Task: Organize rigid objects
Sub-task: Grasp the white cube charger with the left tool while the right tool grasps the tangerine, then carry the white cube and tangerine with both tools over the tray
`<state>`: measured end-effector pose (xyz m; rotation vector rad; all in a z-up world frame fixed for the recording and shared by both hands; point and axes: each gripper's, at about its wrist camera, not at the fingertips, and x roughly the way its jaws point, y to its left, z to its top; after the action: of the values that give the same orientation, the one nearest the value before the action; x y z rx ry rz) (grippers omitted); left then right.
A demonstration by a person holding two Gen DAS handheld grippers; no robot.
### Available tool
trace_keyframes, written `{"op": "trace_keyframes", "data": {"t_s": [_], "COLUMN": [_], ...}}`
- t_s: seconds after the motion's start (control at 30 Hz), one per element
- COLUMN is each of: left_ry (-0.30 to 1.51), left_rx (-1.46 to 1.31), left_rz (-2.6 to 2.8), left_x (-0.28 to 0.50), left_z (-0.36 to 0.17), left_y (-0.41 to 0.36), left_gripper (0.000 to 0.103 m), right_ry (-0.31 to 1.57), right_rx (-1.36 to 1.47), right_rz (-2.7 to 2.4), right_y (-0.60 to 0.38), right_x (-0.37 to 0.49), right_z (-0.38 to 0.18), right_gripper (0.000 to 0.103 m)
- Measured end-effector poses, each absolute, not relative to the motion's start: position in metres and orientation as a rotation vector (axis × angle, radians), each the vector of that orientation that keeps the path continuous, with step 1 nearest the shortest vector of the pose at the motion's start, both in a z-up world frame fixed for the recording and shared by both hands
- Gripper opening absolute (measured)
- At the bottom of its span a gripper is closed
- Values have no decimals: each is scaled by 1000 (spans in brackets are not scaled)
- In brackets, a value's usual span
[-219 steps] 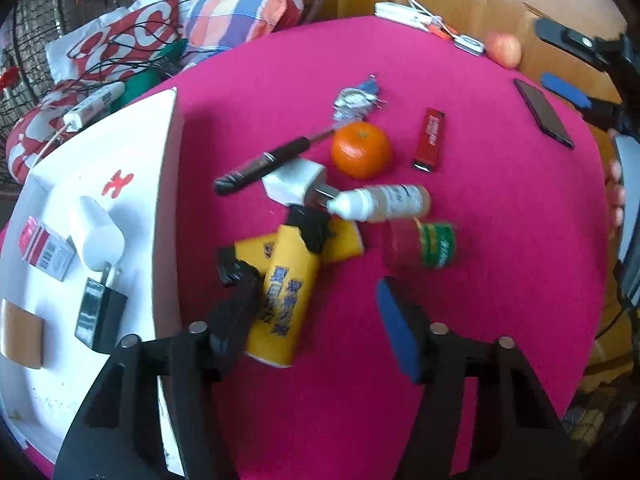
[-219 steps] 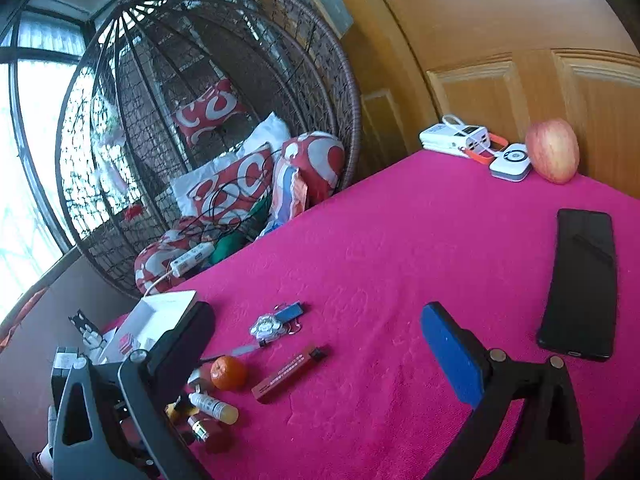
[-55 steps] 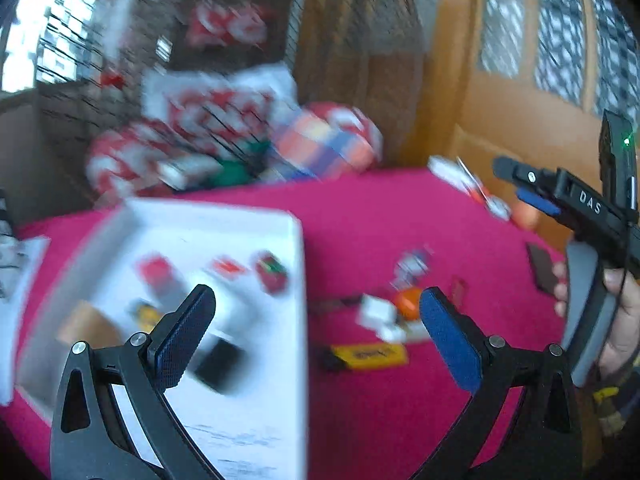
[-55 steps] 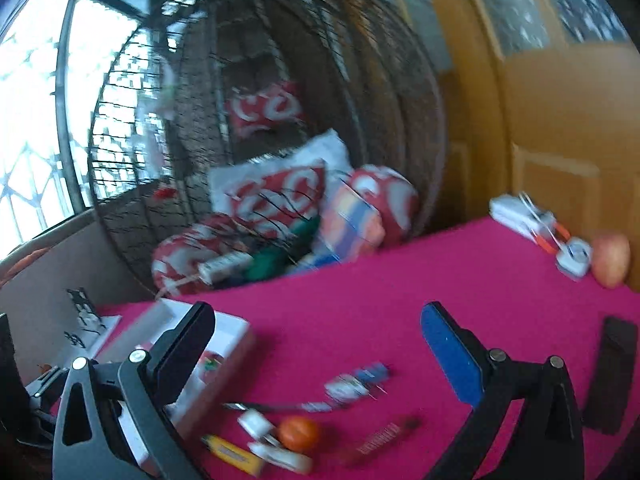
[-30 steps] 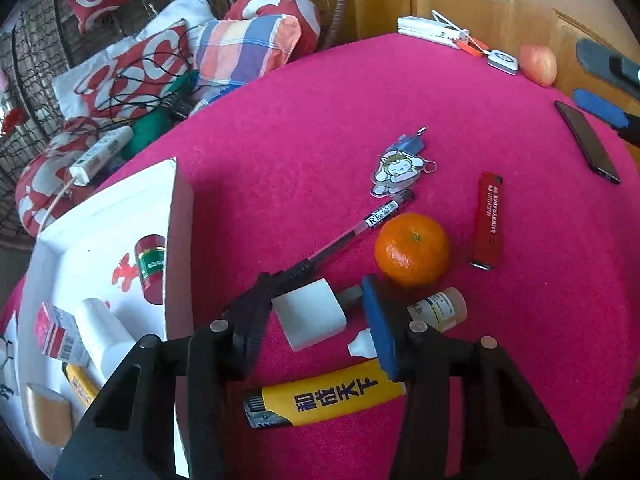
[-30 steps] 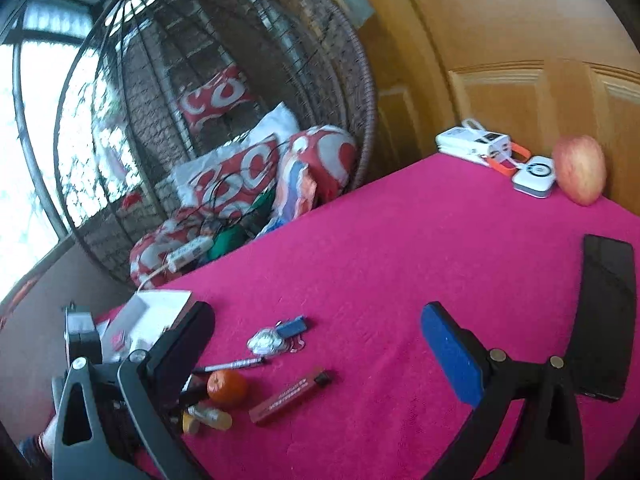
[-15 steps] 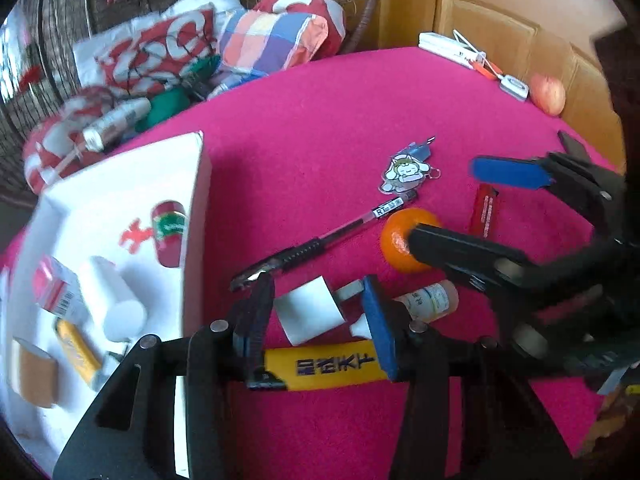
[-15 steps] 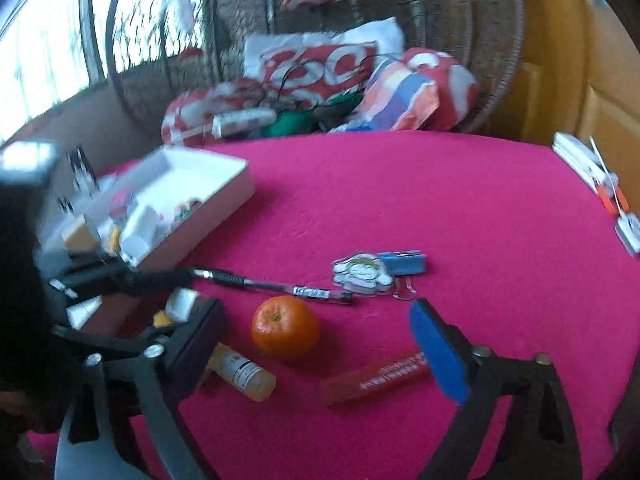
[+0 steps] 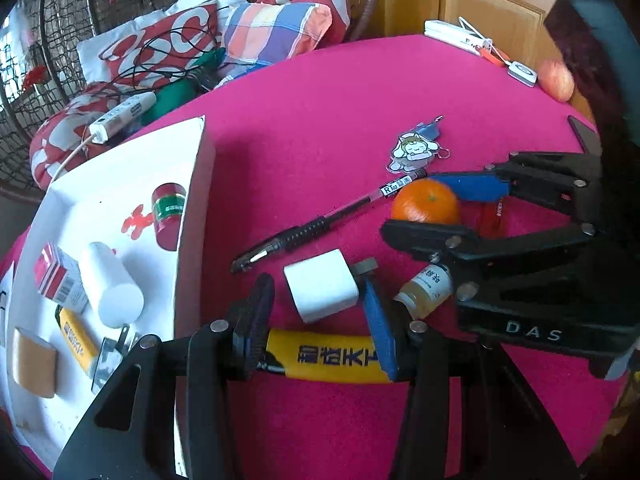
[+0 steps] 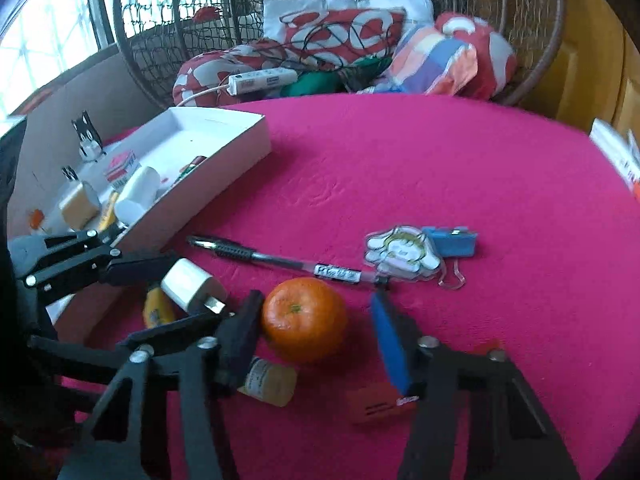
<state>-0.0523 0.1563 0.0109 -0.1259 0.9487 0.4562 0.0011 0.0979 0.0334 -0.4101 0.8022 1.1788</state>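
My left gripper (image 9: 318,300) is open around a white charger cube (image 9: 321,291), also seen in the right wrist view (image 10: 191,284); its blue pad touches the cube's right side, the left pad stands off. My right gripper (image 10: 320,316) is open around an orange (image 10: 304,318) on the pink table (image 10: 480,184); in the left wrist view its fingers flank the orange (image 9: 426,202). A yellow tube (image 9: 324,356), a small bottle (image 9: 424,292), a black pen (image 9: 320,226), a red stick (image 10: 380,404) and a keychain charm (image 10: 404,254) lie around.
A white box (image 9: 192,216) at the left holds a red can (image 9: 168,216), a white cylinder (image 9: 110,290), a small carton (image 9: 60,278) and other items. An apple (image 9: 556,80) and white devices (image 9: 460,36) sit at the far edge. Cushions (image 10: 348,36) lie behind.
My right gripper has come down and forward until its fingers flank the orange. My left gripper has moved slightly closer around the white charger cube.
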Motion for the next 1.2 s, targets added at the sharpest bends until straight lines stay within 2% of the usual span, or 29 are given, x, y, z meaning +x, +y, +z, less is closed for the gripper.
{"op": "trace_keyframes", "data": {"t_s": [0.07, 0.13, 0.4, 0.77, 1.2], "left_ry": [940, 927, 866, 653, 556], "left_rx": [-135, -161, -171, -181, -204], "left_rz": [442, 426, 405, 414, 426], "left_x": [-52, -53, -60, -90, -122], "left_z": [11, 11, 23, 90, 119], "left_y": [158, 159, 145, 129, 131], "left_gripper": [45, 36, 36, 36, 36], "right_ry": [807, 812, 762, 604, 541], "right_rx": [-375, -337, -185, -47, -53], "right_rz": [1169, 1152, 1121, 1128, 1166], "right_y": [91, 82, 53, 25, 29], "right_x": [5, 10, 16, 0, -24], "right_z": [36, 37, 62, 118, 136], "right_gripper": [40, 40, 40, 40, 40]}}
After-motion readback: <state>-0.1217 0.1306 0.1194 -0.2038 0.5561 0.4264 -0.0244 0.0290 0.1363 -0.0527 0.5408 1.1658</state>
